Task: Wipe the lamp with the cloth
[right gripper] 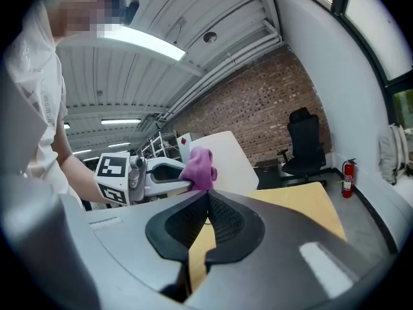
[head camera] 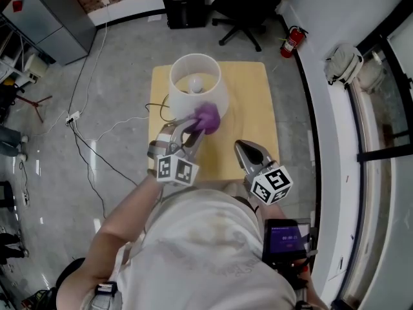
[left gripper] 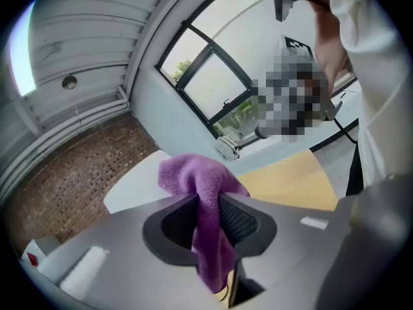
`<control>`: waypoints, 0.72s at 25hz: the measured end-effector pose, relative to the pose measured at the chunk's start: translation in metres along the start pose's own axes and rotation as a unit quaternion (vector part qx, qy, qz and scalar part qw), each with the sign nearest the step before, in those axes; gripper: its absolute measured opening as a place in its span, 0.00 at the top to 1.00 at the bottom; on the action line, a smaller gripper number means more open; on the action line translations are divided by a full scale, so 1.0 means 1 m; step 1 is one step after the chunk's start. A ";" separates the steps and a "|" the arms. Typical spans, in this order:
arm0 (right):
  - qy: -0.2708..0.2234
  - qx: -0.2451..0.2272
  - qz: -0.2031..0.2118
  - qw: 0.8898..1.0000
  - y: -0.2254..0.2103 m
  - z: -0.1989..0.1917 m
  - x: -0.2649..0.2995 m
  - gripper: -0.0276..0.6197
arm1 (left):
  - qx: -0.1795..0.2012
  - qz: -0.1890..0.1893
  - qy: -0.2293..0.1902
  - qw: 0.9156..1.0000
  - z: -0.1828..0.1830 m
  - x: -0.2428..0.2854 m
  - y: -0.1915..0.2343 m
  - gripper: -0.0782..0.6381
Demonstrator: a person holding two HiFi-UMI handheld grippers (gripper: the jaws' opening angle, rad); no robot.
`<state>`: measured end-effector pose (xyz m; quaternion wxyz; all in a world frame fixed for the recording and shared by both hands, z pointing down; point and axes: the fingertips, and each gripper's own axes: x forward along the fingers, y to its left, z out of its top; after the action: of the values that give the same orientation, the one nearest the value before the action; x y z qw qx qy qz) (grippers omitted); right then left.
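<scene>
**A:** Left side status?

**B:** The left gripper [head camera: 194, 128] is clamped on the purple cloth [head camera: 208, 116]. The jaws are partly closed, with a fold of cloth pinched between the pads. One wad bunches out past the tips and a tail hangs down behind them.

**A:** Where's the cloth relative to the lamp?

**B:** The lamp [head camera: 197, 89] stands upright on the far half of the wooden table [head camera: 255, 102]. The cloth wad sits against the white shade's lower edge, on the side nearest the person. In the head view it looks to be touching. The bulb [head camera: 195, 82] is visible down through the open top of the shade.

**A:** Right side?

**B:** The right gripper [head camera: 241, 146] has its jaws closed tip to tip with nothing between them. It's over the near right part of the table, pointing toward the lamp but clear of it. It's beside the left gripper and not touching it.

**A:** Anything else around?

**B:** Cables [head camera: 84, 141] run across the floor on the left. An office chair [head camera: 248, 8] and a fire extinguisher [head camera: 292, 42] stand beyond the table's far edge.
</scene>
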<state>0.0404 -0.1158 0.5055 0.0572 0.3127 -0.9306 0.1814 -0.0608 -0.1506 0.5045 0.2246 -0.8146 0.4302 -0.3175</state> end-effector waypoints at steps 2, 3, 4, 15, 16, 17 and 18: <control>0.001 0.000 -0.006 1.000 0.002 -0.001 -0.002 0.94 | 0.005 -0.015 0.003 1.000 -0.010 0.003 -0.013 0.77; 0.001 -0.001 -0.009 1.000 0.002 -0.001 -0.003 0.94 | 0.002 -0.026 0.005 1.000 -0.014 0.004 -0.020 0.77; 0.001 -0.001 -0.012 1.000 0.003 -0.002 -0.005 0.94 | -0.007 -0.043 0.008 0.999 -0.016 0.005 -0.027 0.77; -0.007 -0.008 -0.036 0.999 0.020 -0.002 -0.010 0.94 | -0.157 -0.032 -0.070 0.985 -0.004 -0.041 0.016 0.77; -0.008 -0.008 -0.037 0.999 0.022 -0.003 -0.011 0.94 | -0.176 -0.015 -0.082 0.981 0.000 -0.048 0.031 0.77; -0.008 -0.008 -0.039 0.999 0.025 -0.003 -0.012 0.94 | -0.196 0.000 -0.094 0.976 0.004 -0.054 0.046 0.77; -0.008 -0.007 -0.041 0.999 0.027 -0.004 -0.013 0.94 | -0.214 0.013 -0.105 0.971 0.008 -0.058 0.061 0.77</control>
<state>0.0346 -0.0875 0.4982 0.0588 0.3514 -0.9188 0.1698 -0.1140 -0.1332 0.4414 0.0931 -0.8668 0.4730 -0.1274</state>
